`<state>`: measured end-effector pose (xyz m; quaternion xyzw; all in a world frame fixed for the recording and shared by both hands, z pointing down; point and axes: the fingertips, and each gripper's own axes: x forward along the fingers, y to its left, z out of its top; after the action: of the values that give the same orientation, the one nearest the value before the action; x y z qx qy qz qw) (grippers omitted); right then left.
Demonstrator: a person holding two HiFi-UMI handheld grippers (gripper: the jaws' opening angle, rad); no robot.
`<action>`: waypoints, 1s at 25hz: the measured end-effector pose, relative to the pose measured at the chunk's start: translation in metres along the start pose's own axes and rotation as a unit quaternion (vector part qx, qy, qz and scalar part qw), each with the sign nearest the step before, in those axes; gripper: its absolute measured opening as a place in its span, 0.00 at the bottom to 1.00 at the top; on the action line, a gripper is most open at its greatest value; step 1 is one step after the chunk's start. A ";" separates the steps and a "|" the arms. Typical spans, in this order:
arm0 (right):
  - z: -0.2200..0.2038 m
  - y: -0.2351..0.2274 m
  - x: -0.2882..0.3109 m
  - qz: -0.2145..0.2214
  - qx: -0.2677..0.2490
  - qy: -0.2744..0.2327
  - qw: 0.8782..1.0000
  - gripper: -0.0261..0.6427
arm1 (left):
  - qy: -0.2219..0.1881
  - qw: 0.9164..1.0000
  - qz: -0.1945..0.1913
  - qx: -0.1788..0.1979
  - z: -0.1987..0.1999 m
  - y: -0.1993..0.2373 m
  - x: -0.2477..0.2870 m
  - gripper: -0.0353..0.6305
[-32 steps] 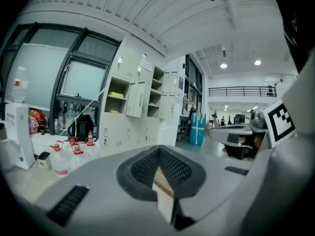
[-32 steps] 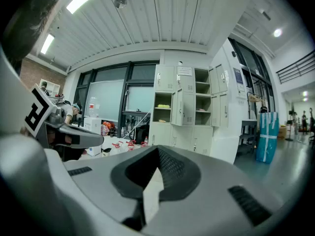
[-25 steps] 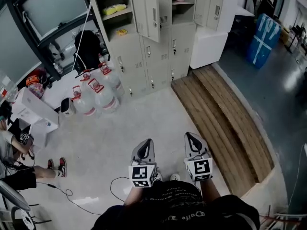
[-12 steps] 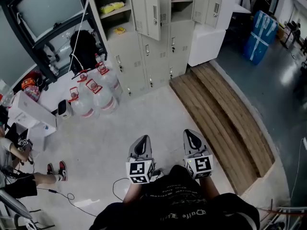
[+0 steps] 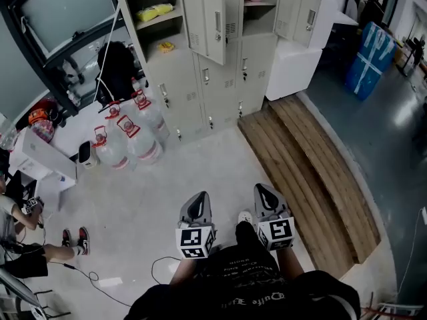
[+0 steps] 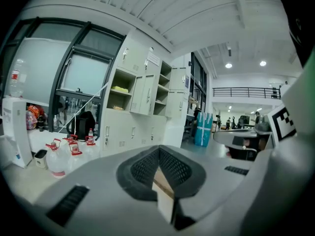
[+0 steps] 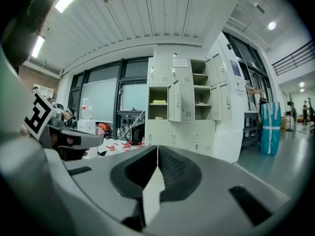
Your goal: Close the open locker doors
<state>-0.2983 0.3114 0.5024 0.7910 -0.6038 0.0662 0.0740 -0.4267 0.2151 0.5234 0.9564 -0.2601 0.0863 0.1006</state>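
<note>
A bank of grey lockers (image 5: pixel 220 79) stands at the far wall, well ahead of both grippers. One upper door (image 5: pixel 215 22) hangs open beside a compartment holding yellow items (image 5: pixel 155 11). A second door (image 5: pixel 300 12) stands open further right. The left gripper view shows the open door (image 6: pixel 142 95), and so does the right gripper view (image 7: pixel 174 101). My left gripper (image 5: pixel 199 209) (image 6: pixel 159 149) and right gripper (image 5: pixel 267 197) (image 7: pixel 157 147) are held side by side over the floor. Both are shut with nothing between their jaws.
Several water jugs (image 5: pixel 127 135) and a black bag (image 5: pixel 120 65) sit left of the lockers. Wooden planks (image 5: pixel 307 172) lie on the floor at the right. A white cabinet (image 5: pixel 293 65), a blue wrapped bundle (image 5: pixel 370 59), a seated person's legs (image 5: pixel 40 249) and a floor cable (image 5: pixel 160 269) are around.
The person has stepped towards the lockers, carrying both grippers along. A shoe now shows between the grippers. Both stay shut.
</note>
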 end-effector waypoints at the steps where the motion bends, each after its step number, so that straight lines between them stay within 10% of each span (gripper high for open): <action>1: 0.003 -0.011 0.011 0.003 0.004 -0.004 1.000 0.05 | 0.000 1.000 0.002 -0.002 0.003 -0.001 0.013 0.06; 25: 0.019 -0.199 0.158 0.059 -0.013 0.013 0.998 0.05 | -0.010 0.998 0.067 -0.001 0.056 -0.042 0.223 0.06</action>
<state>-0.0649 0.2099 0.5069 0.7520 -0.6491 0.0729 0.0882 -0.2095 0.1302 0.5116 0.9376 -0.3247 0.0830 0.0929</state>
